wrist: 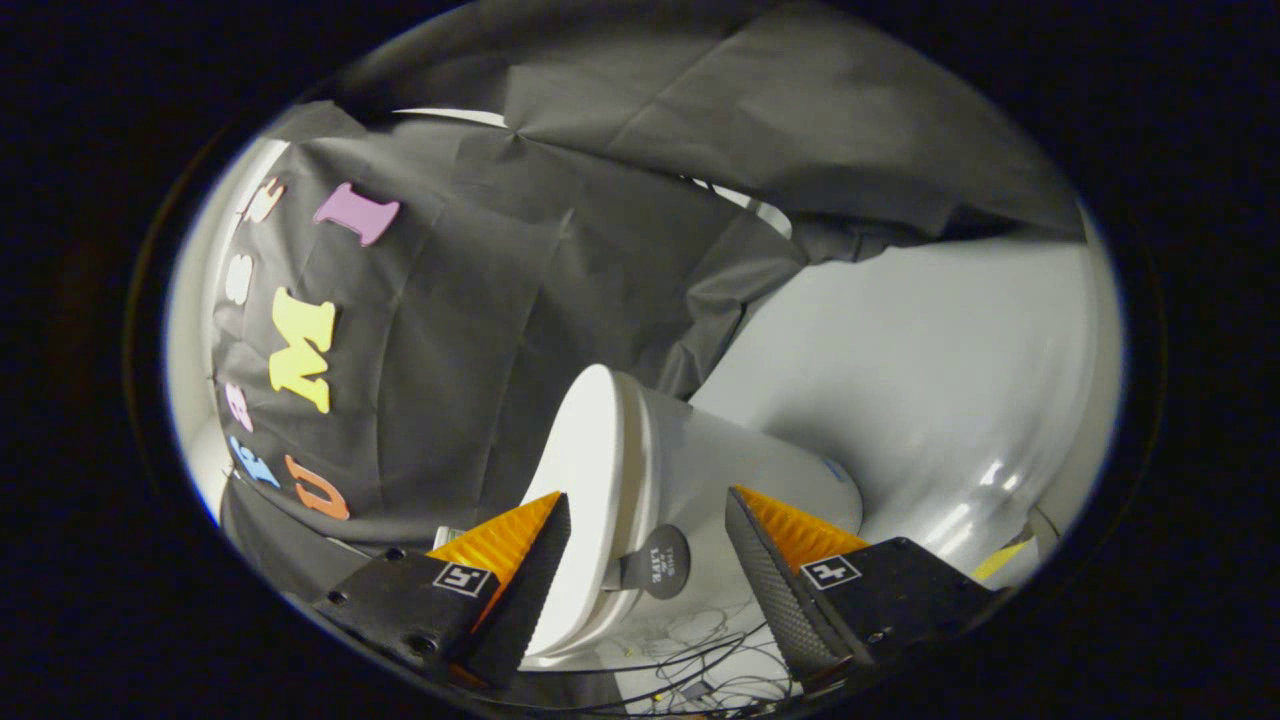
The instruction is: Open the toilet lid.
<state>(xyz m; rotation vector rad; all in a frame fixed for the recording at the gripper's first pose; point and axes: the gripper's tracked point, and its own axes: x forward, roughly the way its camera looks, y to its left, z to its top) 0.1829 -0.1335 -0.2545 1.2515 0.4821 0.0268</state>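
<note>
- Starting with the toilet (760,470): it stands just ahead of your fingers, rolled sideways in the view, body running off beyond them.
- Closing in on the lid (590,480) — it lies down on the seat, its front edge between the two fingers; keep the gripper's roll matched to that edge.
- Aim for the small dark lift tab (658,562), which sticks out at the lid's rim.
- Your gripper (648,525) stands wide open, holding nothing — I'd close only once both pads bracket the tab.

The scene is viewed from the gripper (648,560), rolled sideways, looking forward along its spread fingers, close to the white, closed-lid toilet (640,480) just ahead.
</note>
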